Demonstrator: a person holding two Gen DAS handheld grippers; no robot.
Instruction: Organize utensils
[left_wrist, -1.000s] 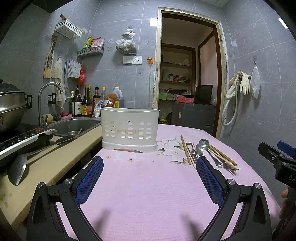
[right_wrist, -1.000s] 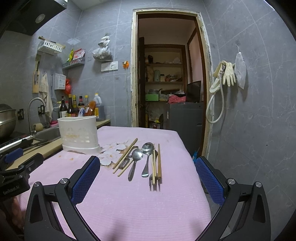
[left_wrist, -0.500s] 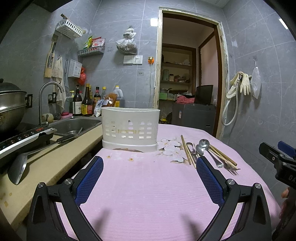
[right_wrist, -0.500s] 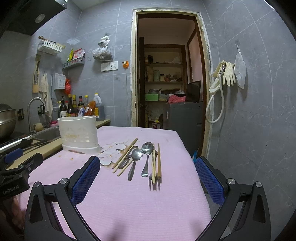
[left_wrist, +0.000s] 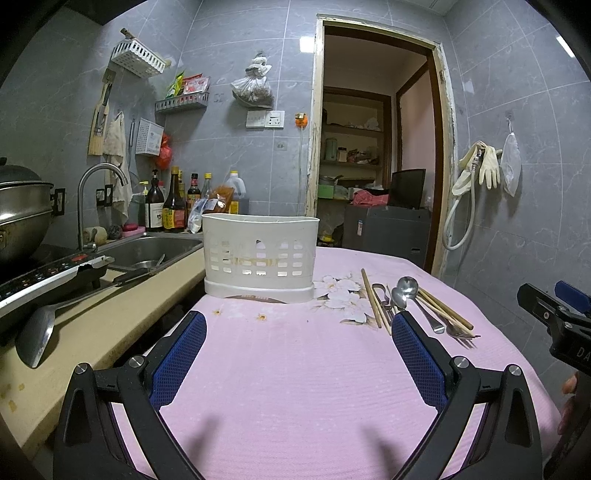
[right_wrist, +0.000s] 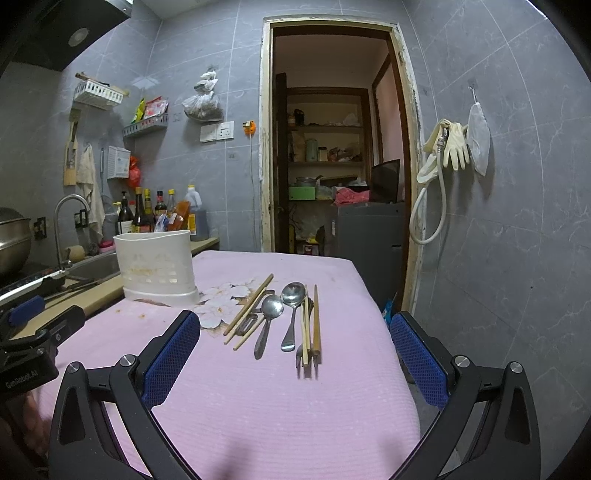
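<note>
Right gripper (right_wrist: 295, 325) — jaws spread wide, empty, above the pink tablecloth (right_wrist: 280, 398). Ahead lie two spoons (right_wrist: 291, 310), chopsticks (right_wrist: 316, 317) and a fork (right_wrist: 300, 352), side by side. White utensil holder (right_wrist: 157, 267) stands upright to their left. Left gripper (right_wrist: 33, 332) shows at the left edge — state unclear.

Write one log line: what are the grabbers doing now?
left gripper: open, empty | right gripper: open, empty | spoons, chopsticks: on cloth | holder: upright
</note>
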